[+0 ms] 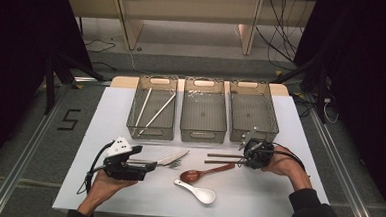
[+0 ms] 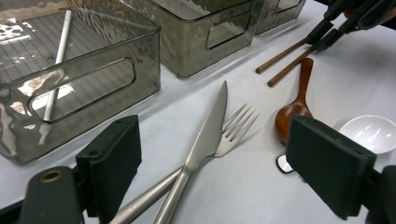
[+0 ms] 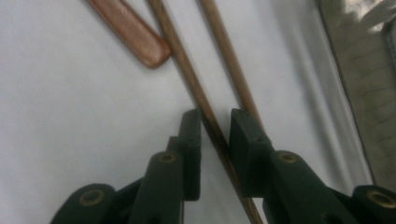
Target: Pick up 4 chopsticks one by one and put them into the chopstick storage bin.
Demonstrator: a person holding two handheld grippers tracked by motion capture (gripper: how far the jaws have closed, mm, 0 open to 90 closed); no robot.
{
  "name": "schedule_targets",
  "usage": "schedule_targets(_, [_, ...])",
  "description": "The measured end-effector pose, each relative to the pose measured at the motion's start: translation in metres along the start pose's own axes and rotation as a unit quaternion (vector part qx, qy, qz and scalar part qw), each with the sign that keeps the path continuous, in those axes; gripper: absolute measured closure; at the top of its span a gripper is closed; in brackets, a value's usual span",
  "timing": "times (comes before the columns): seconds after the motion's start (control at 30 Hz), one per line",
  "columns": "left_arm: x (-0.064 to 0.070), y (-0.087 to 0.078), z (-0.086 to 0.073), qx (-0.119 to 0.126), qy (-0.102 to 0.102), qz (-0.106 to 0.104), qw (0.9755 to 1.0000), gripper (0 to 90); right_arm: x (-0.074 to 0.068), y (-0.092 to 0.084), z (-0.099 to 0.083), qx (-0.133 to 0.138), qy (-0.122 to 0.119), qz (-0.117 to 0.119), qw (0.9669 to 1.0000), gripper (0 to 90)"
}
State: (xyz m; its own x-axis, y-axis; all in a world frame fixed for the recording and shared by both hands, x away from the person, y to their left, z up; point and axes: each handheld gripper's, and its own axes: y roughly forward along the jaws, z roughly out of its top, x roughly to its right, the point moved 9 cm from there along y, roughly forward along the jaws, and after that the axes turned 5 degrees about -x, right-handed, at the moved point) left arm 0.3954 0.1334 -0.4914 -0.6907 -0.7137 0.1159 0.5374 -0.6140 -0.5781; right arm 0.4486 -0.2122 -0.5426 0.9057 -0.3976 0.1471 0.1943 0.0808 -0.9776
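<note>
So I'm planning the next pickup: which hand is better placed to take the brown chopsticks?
Right. The right claw already straddles one brown chopstick, while the left claw sits open over the knife and fork.

A white bench (image 1: 256, 197) stands on a grey floor (image 1: 24, 129) marked "5" (image 1: 69, 119). Pale shelving (image 1: 186, 10) lines the far wall, with cables (image 1: 279, 40) trailing beside it. The sides are dark.

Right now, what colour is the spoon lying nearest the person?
White spoon, best seen in the high view.

Overhead forward-down on table (image 1: 256, 192); two low close claw-mounted views, sharing brown chopsticks (image 2: 280, 57).
</note>
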Motion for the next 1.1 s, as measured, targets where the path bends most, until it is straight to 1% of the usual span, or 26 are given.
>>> schedule_targets(0.03, [0.0001,0.0,0.0001,0.0,0.0,0.0,1.0,17.7,0.0001,0.0009,0.0006,0.007,-0.006,0.0,1.0,74.8])
schedule_targets(0.1, [0.0004,0.0001,0.0003,-0.001,0.001,0.0,1.0,17.9,0.0008,0.001,0.0002,0.009,-0.003,0.007,0.9999,74.8])
schedule_targets(0.13, [0.0009,0.0007,0.0007,0.0,0.0,0.001,1.0,17.9,0.001,0.0008,0.0,0.006,-0.004,0.009,0.9999,74.9])
schedule_targets(0.17, [0.0014,0.0009,0.0006,-0.001,0.001,0.0,1.0,17.9,0.0008,0.0007,0.0002,0.005,0.0,0.011,0.9999,75.0])
schedule_targets(0.2, [0.0019,0.0012,0.0006,-0.001,0.001,-0.001,1.0,17.9,0.001,0.0012,0.0009,0.006,-0.003,0.011,0.9999,75.2])
schedule_targets(0.23, [0.0019,0.0015,0.0005,-0.002,0.002,-0.001,1.0,17.9,0.0011,0.0006,0.0004,-0.002,-0.006,0.011,0.9999,75.3])
schedule_targets(0.3, [0.0023,0.0016,0.0004,-0.002,0.003,-0.001,1.0,17.9,0.0003,0.0004,0.0013,-0.009,-0.008,0.011,0.9999,75.7])
schedule_targets(0.37, [0.0023,0.0014,0.0004,-0.002,0.003,-0.001,1.0,17.9,-0.0001,0.0006,0.002,-0.01,-0.012,0.007,0.9999,76.4])
schedule_targets(0.5, [0.0018,0.0013,-0.0001,-0.004,0.004,0.0,1.0,18.0,-0.0015,0.0005,0.0032,-0.025,-0.028,0.002,0.9993,77.9])
schedule_targets(0.67, [0.0022,0.0011,0.0001,-0.003,0.004,-0.001,1.0,18.1,-0.0034,0.0008,0.0049,-0.036,-0.045,-0.002,0.9983,80.8])
schedule_targets(0.8, [0.0018,0.0012,0.0,-0.004,0.004,0.0,1.0,18.2,-0.0049,0.0,0.0053,-0.047,-0.067,-0.006,0.9966,83.4])
schedule_targets(1.03, [0.0017,0.0025,-0.001,-0.006,0.002,-0.001,1.0,18.3,-0.0068,0.0003,0.0066,-0.052,-0.1,-0.011,0.9936,85.8])
schedule_targets(1.1, [0.0016,0.0025,-0.001,-0.006,0.002,-0.001,1.0,18.3,-0.0074,-0.0001,0.0064,-0.05,-0.098,-0.009,0.9939,85.9])
